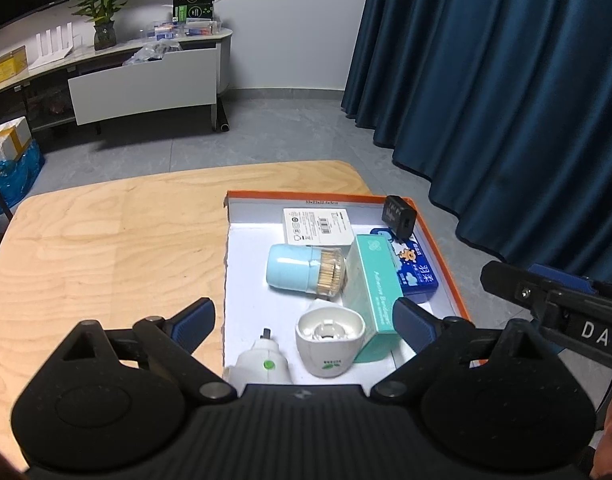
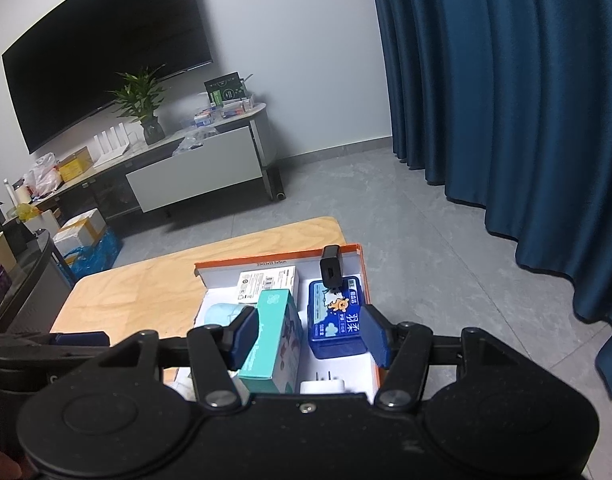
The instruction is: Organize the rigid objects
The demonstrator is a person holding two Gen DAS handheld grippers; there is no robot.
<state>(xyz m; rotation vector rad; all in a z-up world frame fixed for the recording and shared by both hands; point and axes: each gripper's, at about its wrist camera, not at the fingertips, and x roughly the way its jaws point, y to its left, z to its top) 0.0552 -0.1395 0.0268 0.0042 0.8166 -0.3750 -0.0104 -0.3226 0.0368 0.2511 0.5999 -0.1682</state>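
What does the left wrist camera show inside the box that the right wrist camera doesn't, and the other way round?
Only the left wrist view shows the white cup, the white bottle and the toothpicks in the light blue holder. Only the right wrist view shows a white plug at the near edge. Both show the orange-rimmed box, teal carton, blue tissue pack, black charger and white labelled box.
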